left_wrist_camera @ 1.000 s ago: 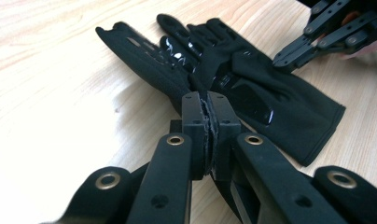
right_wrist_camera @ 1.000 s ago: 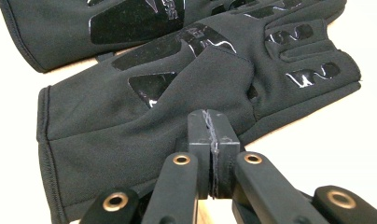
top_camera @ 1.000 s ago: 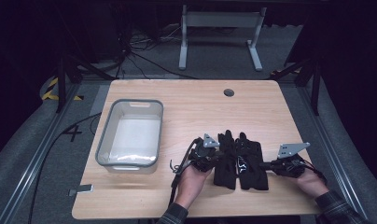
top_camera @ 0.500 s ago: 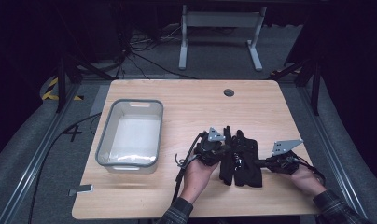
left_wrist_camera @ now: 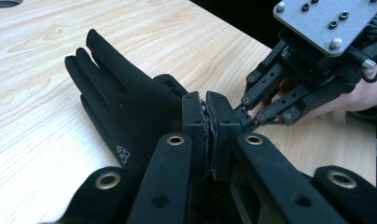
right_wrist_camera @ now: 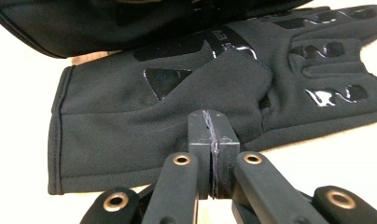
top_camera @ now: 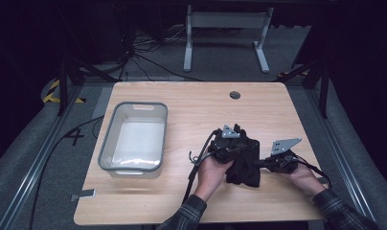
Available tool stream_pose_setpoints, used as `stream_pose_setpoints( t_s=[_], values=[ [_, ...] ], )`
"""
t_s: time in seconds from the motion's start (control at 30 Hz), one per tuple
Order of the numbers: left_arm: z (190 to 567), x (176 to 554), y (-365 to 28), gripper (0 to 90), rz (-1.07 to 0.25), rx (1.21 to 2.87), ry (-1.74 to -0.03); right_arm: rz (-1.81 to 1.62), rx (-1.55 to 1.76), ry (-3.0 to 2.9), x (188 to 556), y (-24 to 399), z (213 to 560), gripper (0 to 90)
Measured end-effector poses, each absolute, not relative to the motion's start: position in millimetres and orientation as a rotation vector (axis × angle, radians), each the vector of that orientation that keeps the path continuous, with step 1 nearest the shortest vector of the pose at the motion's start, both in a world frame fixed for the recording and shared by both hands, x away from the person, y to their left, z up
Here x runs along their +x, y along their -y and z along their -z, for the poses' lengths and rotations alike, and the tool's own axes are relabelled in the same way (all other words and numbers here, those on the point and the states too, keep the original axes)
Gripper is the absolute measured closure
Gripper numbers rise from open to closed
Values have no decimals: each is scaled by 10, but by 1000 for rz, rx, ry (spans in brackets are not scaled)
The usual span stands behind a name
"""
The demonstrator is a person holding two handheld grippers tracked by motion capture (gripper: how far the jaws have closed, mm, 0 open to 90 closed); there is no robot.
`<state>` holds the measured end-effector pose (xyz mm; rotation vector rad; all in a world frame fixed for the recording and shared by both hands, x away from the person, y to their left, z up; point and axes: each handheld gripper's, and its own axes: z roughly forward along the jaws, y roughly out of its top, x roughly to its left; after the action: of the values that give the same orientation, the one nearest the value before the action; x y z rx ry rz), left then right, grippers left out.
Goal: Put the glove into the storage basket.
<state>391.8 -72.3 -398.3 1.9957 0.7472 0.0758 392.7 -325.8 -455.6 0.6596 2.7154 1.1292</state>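
Right now your left gripper (left_wrist_camera: pixel 210 135) has its jaws pinched tight on the black glove (left_wrist_camera: pixel 116 107), which lies on the table (top_camera: pixel 182 103) in the lower right of the high view. Your right gripper (right_wrist_camera: pixel 213 140) is likewise clamped on a fold of a second glove (right_wrist_camera: pixel 130 107), low in its own view. Both gloves sit well right of the grey bin (top_camera: pixel 110 163).

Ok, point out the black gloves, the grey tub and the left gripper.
black gloves (left_wrist_camera: pixel 116 107): left gripper view, back of the hand.
grey tub (top_camera: pixel 105 143): high view, left rim.
left gripper (left_wrist_camera: pixel 209 135): left gripper view, between the closed fingertips.
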Motion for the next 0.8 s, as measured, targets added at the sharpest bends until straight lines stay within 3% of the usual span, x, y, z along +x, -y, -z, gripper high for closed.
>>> stream_pose_setpoints(
  t_s=[0.47,0.8],
  values=[
    [4116,3976,1076,873,-39,2048,-696,-1126,647,-2717,3933,3231,4560,899],
    [4159,3979,1104,836,9,2041,-648,-1113,663,-2693,3928,3310,4518,897]
  ],
)
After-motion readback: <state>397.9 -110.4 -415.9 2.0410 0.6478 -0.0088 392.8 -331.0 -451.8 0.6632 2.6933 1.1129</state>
